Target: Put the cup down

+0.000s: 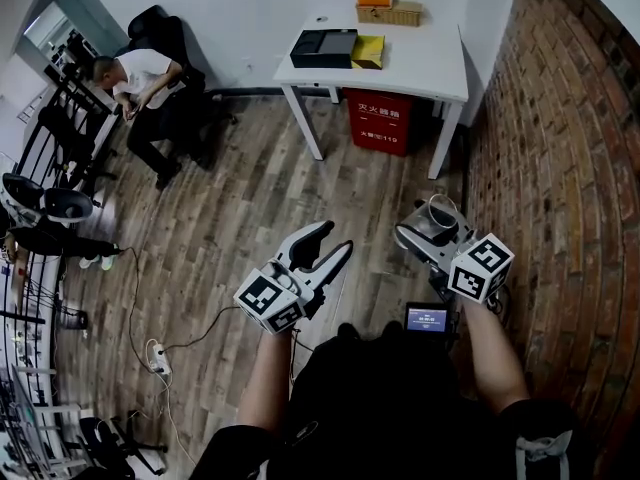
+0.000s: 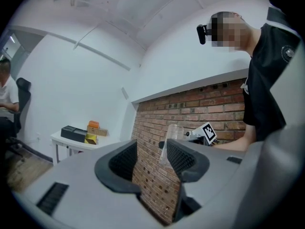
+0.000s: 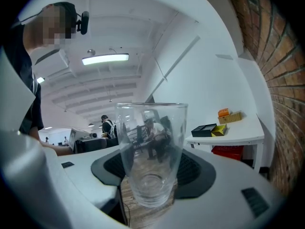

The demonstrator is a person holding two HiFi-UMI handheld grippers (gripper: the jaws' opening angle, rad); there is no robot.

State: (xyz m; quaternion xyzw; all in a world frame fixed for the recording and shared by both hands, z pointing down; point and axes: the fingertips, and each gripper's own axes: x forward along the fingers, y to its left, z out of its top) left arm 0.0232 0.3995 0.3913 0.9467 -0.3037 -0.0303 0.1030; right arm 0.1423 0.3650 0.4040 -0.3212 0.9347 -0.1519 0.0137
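Cup (image 3: 151, 147): upright, clamped by right gripper (image 3: 152, 171), short of the table (image 1: 425, 63), for level set-down.
Left gripper (image 2: 151, 160): jaws apart, empty.

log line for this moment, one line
left gripper: open, empty | right gripper: shut on glass cup | glass cup: held in the air, not yet down | white table: ahead

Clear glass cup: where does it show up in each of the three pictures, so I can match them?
Head view: clear glass cup right of centre, held in the right gripper.
Left gripper view: small, just right of centre, above the right-hand jaw.
Right gripper view: large, dead centre, between the jaws.
Shared landmark: the white table, in all three views.
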